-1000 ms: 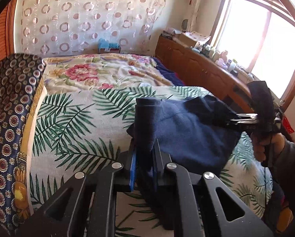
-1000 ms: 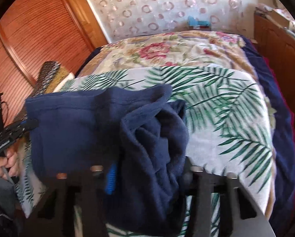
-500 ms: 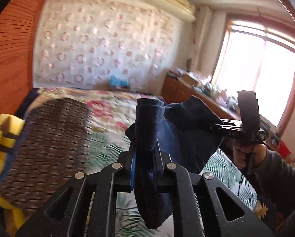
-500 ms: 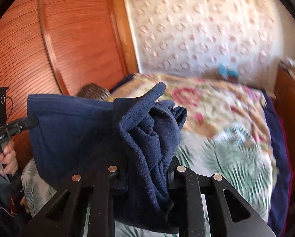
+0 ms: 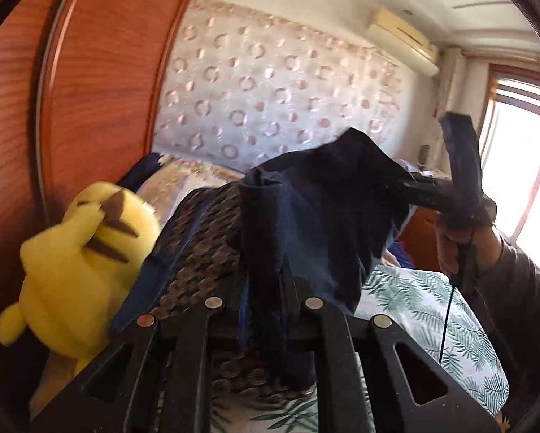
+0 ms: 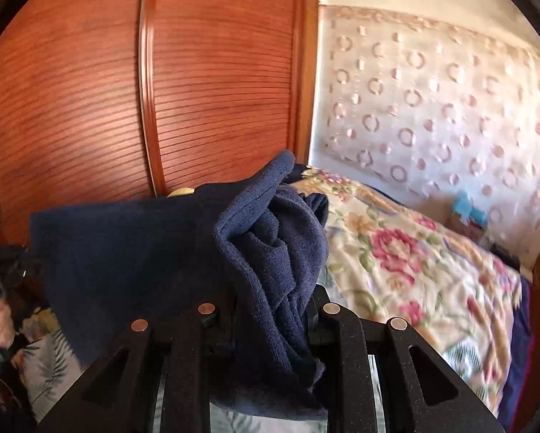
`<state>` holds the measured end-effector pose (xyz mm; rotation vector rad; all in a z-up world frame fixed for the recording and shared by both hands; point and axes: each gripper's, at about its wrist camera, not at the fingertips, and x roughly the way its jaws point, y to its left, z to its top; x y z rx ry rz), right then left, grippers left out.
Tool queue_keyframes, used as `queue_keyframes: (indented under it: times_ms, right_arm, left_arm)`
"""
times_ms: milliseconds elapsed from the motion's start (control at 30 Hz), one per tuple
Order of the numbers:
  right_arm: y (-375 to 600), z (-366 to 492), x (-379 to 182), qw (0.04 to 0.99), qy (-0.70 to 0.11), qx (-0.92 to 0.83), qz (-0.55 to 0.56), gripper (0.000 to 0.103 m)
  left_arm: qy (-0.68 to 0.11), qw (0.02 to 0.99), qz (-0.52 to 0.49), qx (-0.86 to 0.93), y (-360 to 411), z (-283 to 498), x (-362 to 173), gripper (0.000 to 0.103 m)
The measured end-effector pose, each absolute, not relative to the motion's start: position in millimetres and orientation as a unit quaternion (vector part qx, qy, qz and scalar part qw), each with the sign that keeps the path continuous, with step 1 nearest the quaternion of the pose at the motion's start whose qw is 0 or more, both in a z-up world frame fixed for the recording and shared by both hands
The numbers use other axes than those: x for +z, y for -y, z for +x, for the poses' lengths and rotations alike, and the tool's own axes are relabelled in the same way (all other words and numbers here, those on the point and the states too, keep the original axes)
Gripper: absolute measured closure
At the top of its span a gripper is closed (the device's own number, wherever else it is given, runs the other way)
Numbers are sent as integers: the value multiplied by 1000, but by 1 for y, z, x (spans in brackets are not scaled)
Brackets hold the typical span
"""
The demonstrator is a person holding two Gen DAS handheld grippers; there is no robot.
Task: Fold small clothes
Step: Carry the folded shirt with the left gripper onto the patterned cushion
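Note:
A navy blue garment (image 5: 324, 209) hangs in the air, stretched between my two grippers above the bed. In the left wrist view my left gripper (image 5: 266, 288) is shut on one bunched corner of it. My right gripper (image 5: 414, 186), held by a hand (image 5: 457, 241), grips the opposite end at the right. In the right wrist view my right gripper (image 6: 271, 306) is shut on a thick bunch of the navy garment (image 6: 277, 245). From there a flat span runs left to the left gripper (image 6: 17, 258), dim at the frame's edge.
A yellow plush toy (image 5: 78, 259) and a dark patterned pillow (image 5: 205, 245) lie near the reddish wooden wardrobe (image 6: 197, 90). The bed has a palm-leaf sheet (image 5: 432, 306) and a floral quilt (image 6: 414, 270). A bright window (image 5: 522, 180) is at the right.
Both grippers have risen and swung toward the wardrobe side, carrying the garment off the bed. The plush toy and pillow have come into the left view. Both grips held.

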<state>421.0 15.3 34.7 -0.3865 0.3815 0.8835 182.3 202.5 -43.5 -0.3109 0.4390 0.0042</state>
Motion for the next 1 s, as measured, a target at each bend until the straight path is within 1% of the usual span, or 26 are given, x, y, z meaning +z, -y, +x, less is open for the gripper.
queue_keyframes:
  times_ms: [200,300,367,467,533,633,767,833,867,933,967,1000]
  right_arm:
    - [-91,440,29,850,-177,434,-241,80]
    - [-112,458,26,842,-186,443,-245,80]
    - [-123,471,21,842,-204,441,-234,77]
    - [-131,485,16,850,-229,423,-214,70]
    - [-137,490,15,859,-235,409,-198,56]
    - [-144,490,20,868,-226,397,-194,46]
    - [-142,478,32,891,-187,370,-185,45]
    - [-137,473,40,900,-176,362,-166,43]
    - [-136,470,42,901,-173,364,-160,43]
    - [-134,458,38,892,-173,385,-163,43]
    - [-134,452,34,886,-175,395,-170,43]
    - [-133,447,26,879,-180,403,-179,43]
  left_arm:
    - [-230,958,-168,24,-217,181,-65,89]
    - [-242,955,-172,28,-221,178,-74,89]
    - [-252,952,-167,36,-221,176,-78,89]
    - [-262,950,-168,41,-224,173,-84,89]
    - [-266,948,-170,43,-224,172,-87,88]
    - [-271,946,-175,44,-227,171,-88,85]
    - [-275,945,-170,47,-228,172,-89,76]
    - [-274,946,-166,47,-228,171,-87,67]
    - [-272,947,-163,47,-228,170,-87,59]
    - [-265,950,-157,48,-228,166,-84,56]
    - [-265,951,-154,48,-228,166,-83,51]
    - [-262,952,-150,52,-228,165,-81,38]
